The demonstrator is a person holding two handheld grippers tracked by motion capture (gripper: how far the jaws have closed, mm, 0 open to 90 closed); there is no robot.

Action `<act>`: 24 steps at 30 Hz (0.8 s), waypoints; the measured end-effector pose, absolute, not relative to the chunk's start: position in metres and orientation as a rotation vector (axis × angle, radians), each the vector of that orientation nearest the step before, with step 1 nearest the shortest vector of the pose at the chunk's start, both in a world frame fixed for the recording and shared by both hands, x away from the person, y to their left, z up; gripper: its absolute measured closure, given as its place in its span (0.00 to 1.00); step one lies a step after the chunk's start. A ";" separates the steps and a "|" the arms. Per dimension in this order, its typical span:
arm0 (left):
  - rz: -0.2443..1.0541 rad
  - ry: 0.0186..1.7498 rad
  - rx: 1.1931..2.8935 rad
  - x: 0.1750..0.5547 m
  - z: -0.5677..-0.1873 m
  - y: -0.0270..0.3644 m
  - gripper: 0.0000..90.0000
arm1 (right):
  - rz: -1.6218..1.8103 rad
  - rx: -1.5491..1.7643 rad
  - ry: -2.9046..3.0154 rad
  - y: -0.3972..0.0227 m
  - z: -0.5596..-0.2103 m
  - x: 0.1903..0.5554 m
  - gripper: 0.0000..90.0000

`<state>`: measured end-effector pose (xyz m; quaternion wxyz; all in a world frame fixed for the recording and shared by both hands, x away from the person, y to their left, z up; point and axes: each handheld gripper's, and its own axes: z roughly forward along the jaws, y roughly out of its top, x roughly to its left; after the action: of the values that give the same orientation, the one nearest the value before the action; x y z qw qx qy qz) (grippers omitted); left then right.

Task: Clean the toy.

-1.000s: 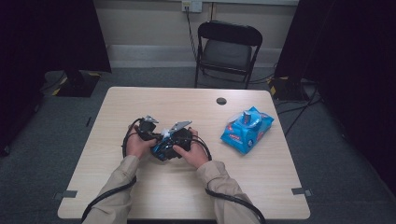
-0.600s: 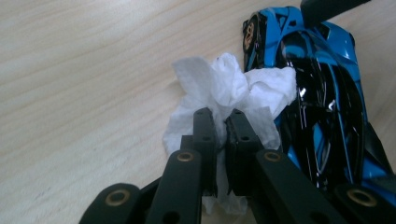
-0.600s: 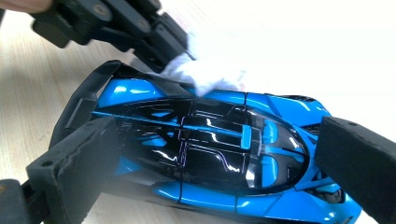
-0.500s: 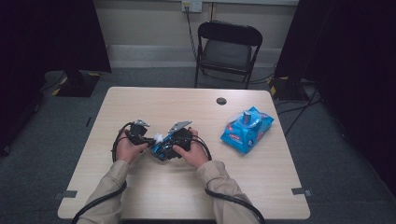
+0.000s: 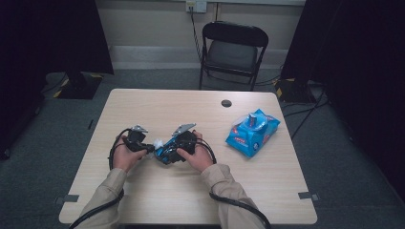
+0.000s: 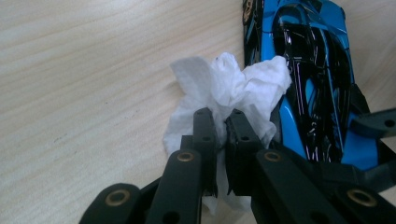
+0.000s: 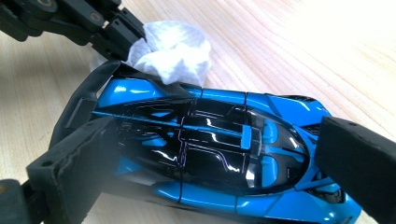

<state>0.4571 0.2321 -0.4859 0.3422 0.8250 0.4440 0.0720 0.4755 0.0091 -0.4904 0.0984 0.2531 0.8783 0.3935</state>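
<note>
The pale wood-grain table (image 5: 143, 109) carries the whole job, a smooth laminate top with a small dark round grommet (image 5: 226, 103) near its far edge; on its right side, well apart from the hands, lies a crinkled blue wet-wipe packet (image 5: 251, 132) of glossy soft film; near the front middle sits the blue-and-black toy sports car (image 7: 219, 154), hard shiny plastic, low and wedge-shaped with a dark canopy and a black rear wing; the right gripper (image 7: 205, 163) clamps it lengthwise, one jaw at the tail and the other at the nose, both pads seeming to press on the body; the left gripper (image 6: 221, 140) has its jaws closed tight on a crumpled white wipe (image 6: 229, 88), soft and creased, bunched into a wad that touches the car's side by the rear wing; the step in hand looks to be wiping the car clean while it is held steady; the next move, as I judge it, calls for dragging the wad along the bodywork with light pressure, keeping the pinch firm so the wipe does not slip out, and keeping the clamp steady so the slick shell does not skid or twist between the pads.
</note>
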 end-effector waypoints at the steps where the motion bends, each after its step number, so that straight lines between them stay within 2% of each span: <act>1: 0.191 1.157 2.138 0.456 -0.486 0.233 0.94 | 1.165 0.749 2.598 0.009 -0.490 0.476 0.00; 15: 0.164 1.171 2.150 0.444 -0.483 0.248 0.94 | 1.167 0.748 2.598 0.009 -0.491 0.475 0.00; 24: 0.233 1.196 2.041 0.459 -0.463 0.255 0.93 | 1.169 0.751 2.596 0.009 -0.491 0.475 0.00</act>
<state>0.4590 0.2555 -0.4634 0.3731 0.7967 0.4667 0.0909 0.4753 0.0088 -0.4907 0.0985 0.2537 0.8773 0.3952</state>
